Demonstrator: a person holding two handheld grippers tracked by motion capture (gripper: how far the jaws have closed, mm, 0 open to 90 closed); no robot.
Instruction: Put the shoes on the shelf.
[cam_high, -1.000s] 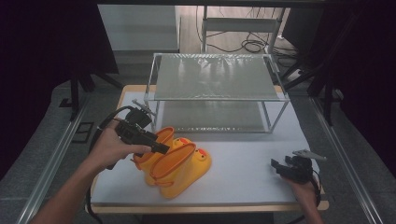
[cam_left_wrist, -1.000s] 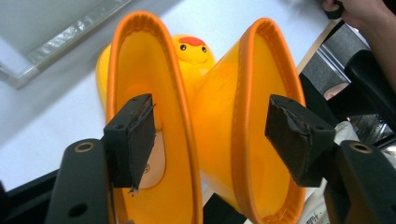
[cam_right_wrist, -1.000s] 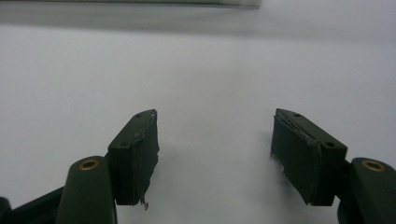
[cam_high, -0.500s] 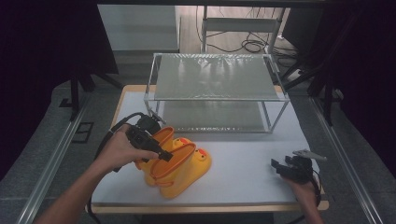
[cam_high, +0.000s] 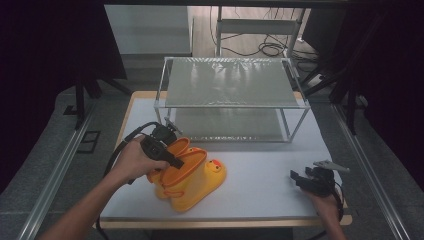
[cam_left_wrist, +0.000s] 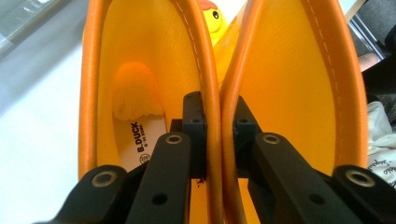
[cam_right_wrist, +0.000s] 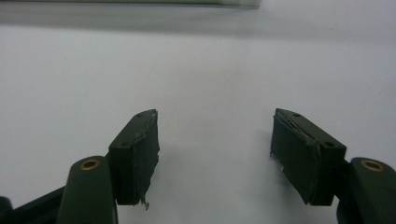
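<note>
Left tongs (cam_left_wrist: 218, 123) lowered, clamping both boots' (cam_left_wrist: 219, 84) rims.

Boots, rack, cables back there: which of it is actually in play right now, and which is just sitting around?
In play:
- left gripper, jaws pinching the two touching rims
- pair of yellow duck boots
- likely the wire rack, nearest place to put them

Sitting around:
- right gripper, open over bare table
- floor cables

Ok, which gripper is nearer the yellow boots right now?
Left. The left gripper is at the yellow boots, its fingers pinching both boots' adjoining rims together. The right gripper rests open on the table, well apart.
</note>
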